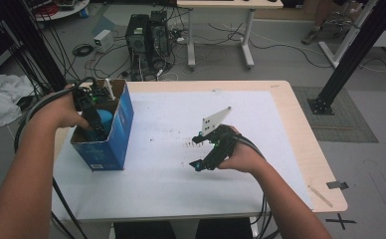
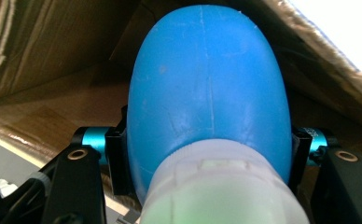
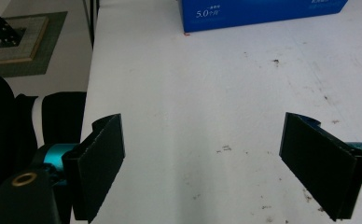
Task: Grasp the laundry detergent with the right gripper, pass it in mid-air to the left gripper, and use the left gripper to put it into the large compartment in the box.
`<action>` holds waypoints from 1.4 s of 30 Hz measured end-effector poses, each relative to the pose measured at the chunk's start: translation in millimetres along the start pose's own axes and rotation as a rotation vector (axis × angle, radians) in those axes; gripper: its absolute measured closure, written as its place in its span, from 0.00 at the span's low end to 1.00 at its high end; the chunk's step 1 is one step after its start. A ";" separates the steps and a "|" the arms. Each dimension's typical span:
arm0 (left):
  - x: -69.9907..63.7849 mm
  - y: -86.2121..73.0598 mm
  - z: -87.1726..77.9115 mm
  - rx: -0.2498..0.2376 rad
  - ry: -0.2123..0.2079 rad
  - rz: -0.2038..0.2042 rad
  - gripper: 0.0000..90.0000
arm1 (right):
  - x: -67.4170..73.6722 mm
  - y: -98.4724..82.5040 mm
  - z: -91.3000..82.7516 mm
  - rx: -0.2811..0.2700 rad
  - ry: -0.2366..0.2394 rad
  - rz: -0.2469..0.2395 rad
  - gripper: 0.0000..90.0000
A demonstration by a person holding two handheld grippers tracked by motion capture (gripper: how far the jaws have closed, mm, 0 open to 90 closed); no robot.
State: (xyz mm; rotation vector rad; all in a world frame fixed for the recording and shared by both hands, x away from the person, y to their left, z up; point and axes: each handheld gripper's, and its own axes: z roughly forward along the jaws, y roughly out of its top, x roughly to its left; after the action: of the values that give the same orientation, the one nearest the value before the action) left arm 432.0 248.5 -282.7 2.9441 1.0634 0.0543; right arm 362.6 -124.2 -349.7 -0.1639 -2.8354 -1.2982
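Observation:
A rounded blue object (image 2: 207, 88) with a pale ribbed end (image 2: 221, 186) sits between the pads of my left gripper (image 2: 207, 156), which is shut on it. In the high view my left gripper (image 1: 94, 125) reaches down into an open blue cardboard box (image 1: 124, 124) at the table's left, and the blue object (image 1: 105, 118) shows inside. Brown inner walls (image 2: 53, 51) of the box surround the object. My right gripper (image 1: 197, 152) rests at mid-table, open and pointing left. In the right gripper view its jaws (image 3: 221, 163) stand wide apart over bare white table.
A white sheet (image 1: 171, 169) covers the wooden table (image 1: 300, 129). Small dark specks (image 3: 226, 148) lie on it near my right gripper. The blue box (image 3: 263, 11) stands ahead of the right gripper. Computer towers (image 1: 146, 35) and cables sit on the floor beyond.

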 end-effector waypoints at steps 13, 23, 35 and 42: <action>3.8 -1.8 8.1 -0.010 -0.007 -0.016 0.42 | -2.9 -0.5 4.1 0.004 0.005 0.006 0.15; 1.6 -1.2 -2.0 -0.035 0.020 0.016 0.39 | -2.2 -0.6 3.1 -0.001 -0.001 0.006 0.15; -0.1 0.3 -5.5 -0.027 0.020 0.023 0.35 | -1.1 -0.7 3.1 -0.010 0.000 0.005 0.15; -0.5 -2.1 -11.7 -0.028 0.022 0.013 0.32 | -0.7 -1.0 1.3 -0.015 -0.001 0.007 0.15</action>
State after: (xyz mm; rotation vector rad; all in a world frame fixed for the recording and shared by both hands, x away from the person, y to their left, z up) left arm 429.9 249.8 -271.0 2.9324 1.0372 0.1011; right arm 363.2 -124.0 -351.3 -0.1744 -2.8238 -1.3189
